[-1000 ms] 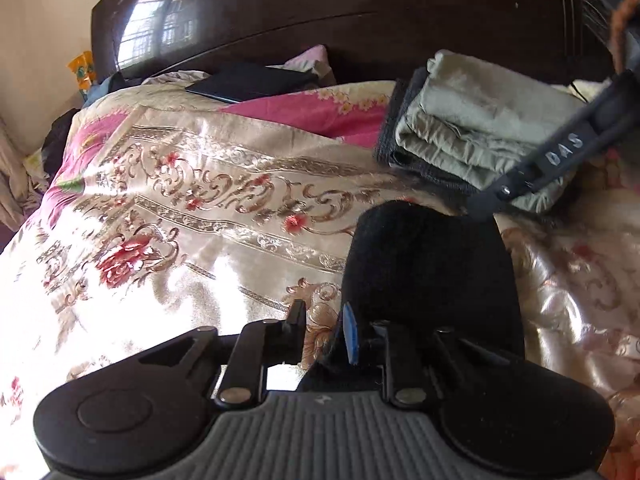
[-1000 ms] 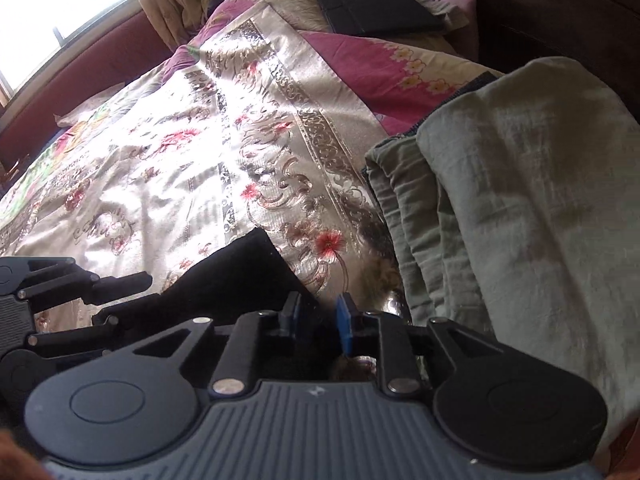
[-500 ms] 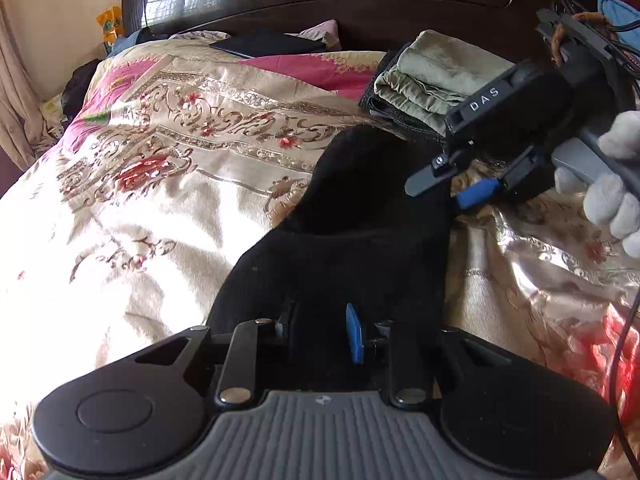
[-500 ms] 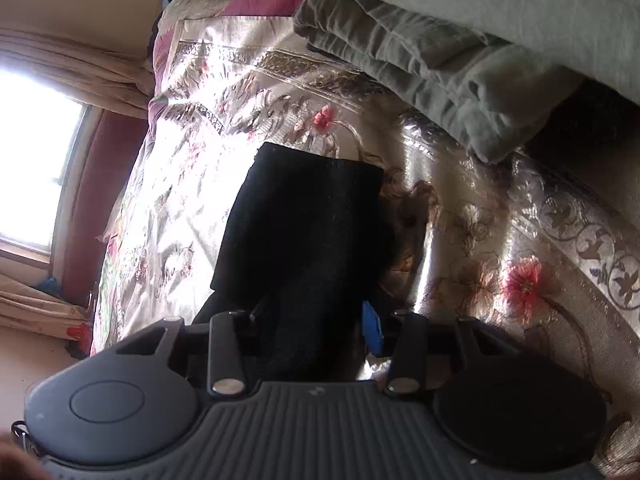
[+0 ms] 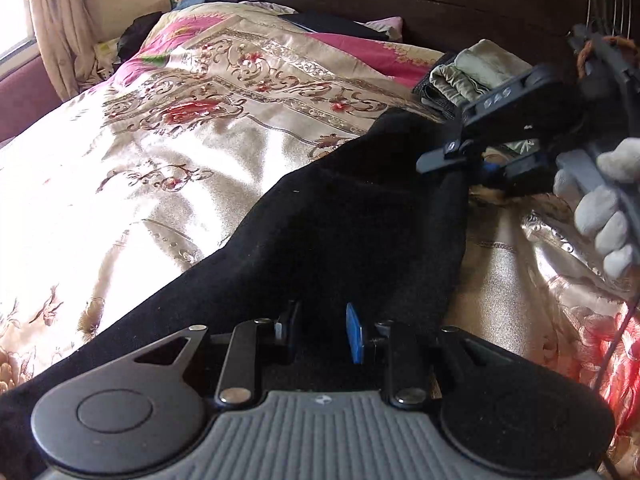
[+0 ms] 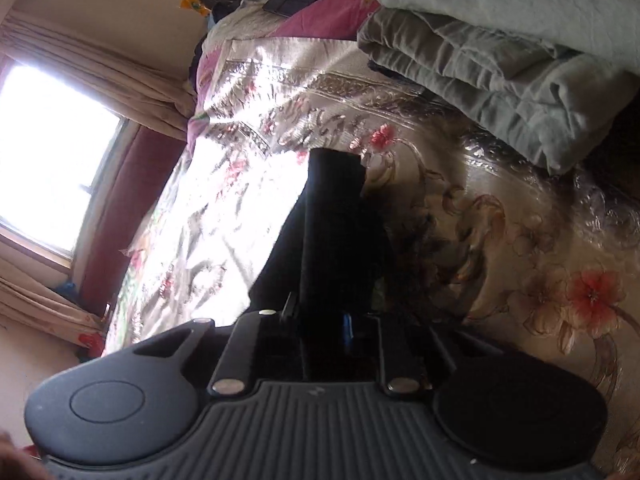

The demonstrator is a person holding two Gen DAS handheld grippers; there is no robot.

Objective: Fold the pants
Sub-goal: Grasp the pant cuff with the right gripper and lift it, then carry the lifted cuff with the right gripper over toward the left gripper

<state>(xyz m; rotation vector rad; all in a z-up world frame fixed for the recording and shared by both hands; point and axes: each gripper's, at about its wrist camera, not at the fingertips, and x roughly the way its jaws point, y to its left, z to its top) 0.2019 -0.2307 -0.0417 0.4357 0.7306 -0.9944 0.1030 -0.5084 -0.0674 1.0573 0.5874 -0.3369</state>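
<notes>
Black pants (image 5: 328,236) lie stretched over a floral satin bedspread (image 5: 168,152). My left gripper (image 5: 322,330) is shut on the near edge of the pants, with cloth between its pads. My right gripper (image 5: 472,164) shows at the right of the left wrist view, held by a gloved hand, shut on the far right edge of the pants. In the right wrist view the pants (image 6: 332,224) hang as a narrow dark strip from my right gripper (image 6: 320,320), lifted above the bedspread (image 6: 480,220).
A stack of folded grey-green clothes (image 5: 476,76) sits at the back right by the dark headboard (image 5: 440,4); it fills the upper right of the right wrist view (image 6: 500,48). A dark flat item (image 5: 332,26) lies near the pillows. Curtains (image 6: 100,76) hang by a window.
Both grippers have pulled back from the folded stack with the pants, drawing the cloth out longer. The right gripper has rolled onto its side and lifted its edge of the pants.
</notes>
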